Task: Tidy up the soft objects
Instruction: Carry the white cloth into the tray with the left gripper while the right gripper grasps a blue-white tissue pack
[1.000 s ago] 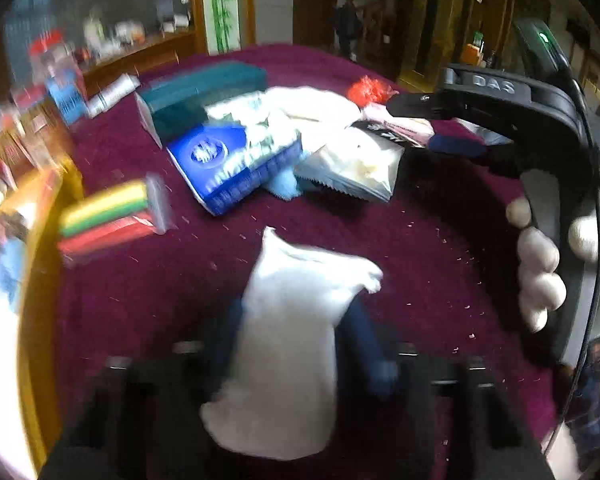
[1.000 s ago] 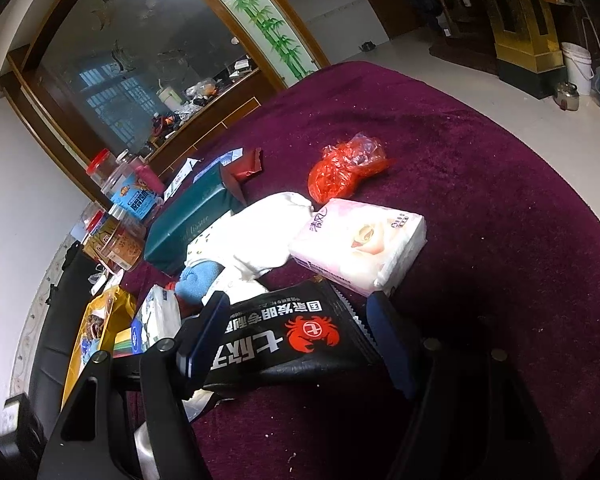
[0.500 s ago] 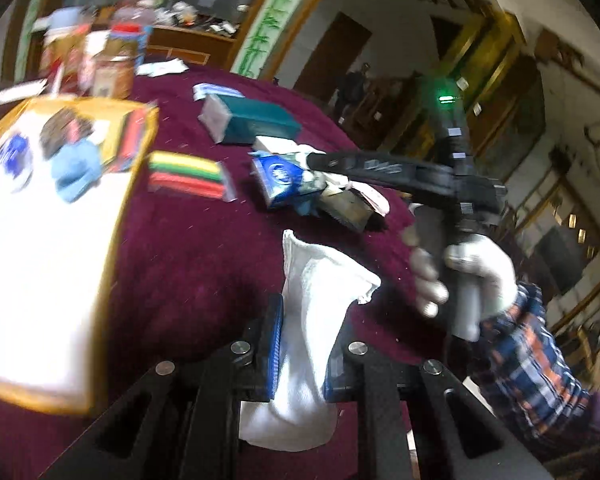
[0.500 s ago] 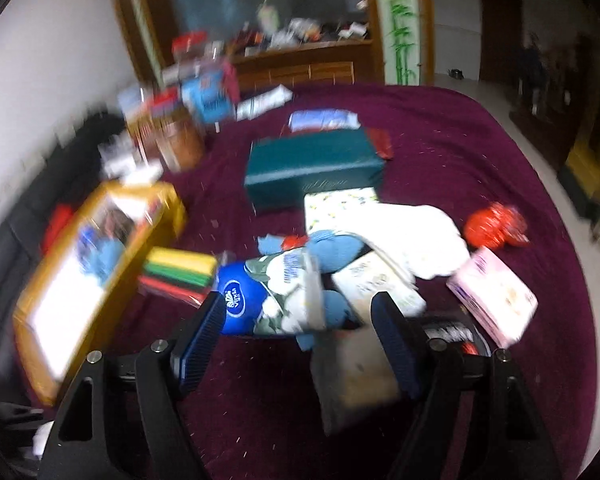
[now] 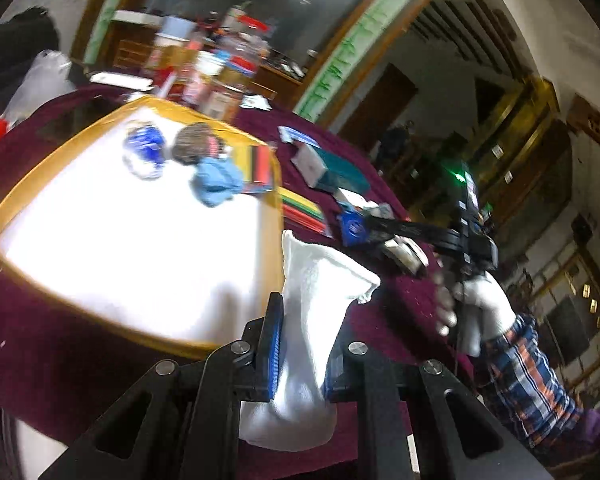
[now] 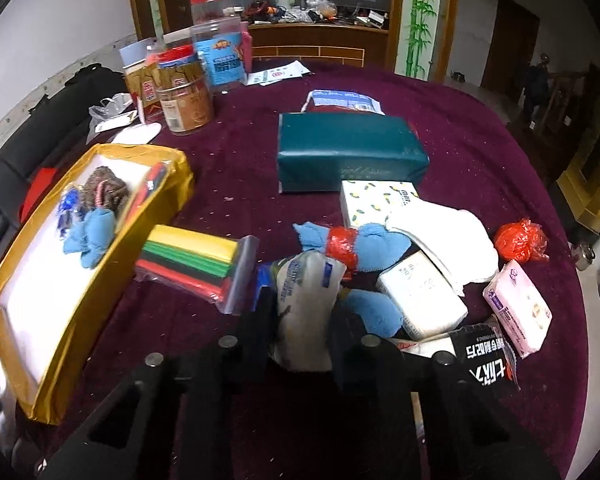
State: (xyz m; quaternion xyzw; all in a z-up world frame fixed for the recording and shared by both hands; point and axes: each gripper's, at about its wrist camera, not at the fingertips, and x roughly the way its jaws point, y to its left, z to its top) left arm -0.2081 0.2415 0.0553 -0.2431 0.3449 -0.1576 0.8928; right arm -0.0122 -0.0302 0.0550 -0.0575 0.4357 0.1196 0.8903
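Risk is greatest at the tray, the largest container here, a shallow gold-walled box with a white floor lying at 9 o'clock in the right wrist view. Its walls are low, so a soft item let go short of the rim may drape over the wall or drop onto the maroon tablecloth. The white cloth is clamped between the pads of the left gripper, which are drawn fully together on it; its upper part stands above the fingers at 12 o'clock and its lower end hangs below them, just beside the tray's near wall, and that loose end could catch the wall during transfer. The right gripper has just been closing, and its pads now pinch a white printed soft pack at the centre of its view. This hold is shallow and the pack is pliable, so it may slip free, or drag the bag of coloured strips lying just beside it at 10 o'clock. The tray already holds, toward its far end, a light blue cloth, a brown knitted bundle, a small blue-and-white packet and a flat red item against the wall. Most of the floor is bare.
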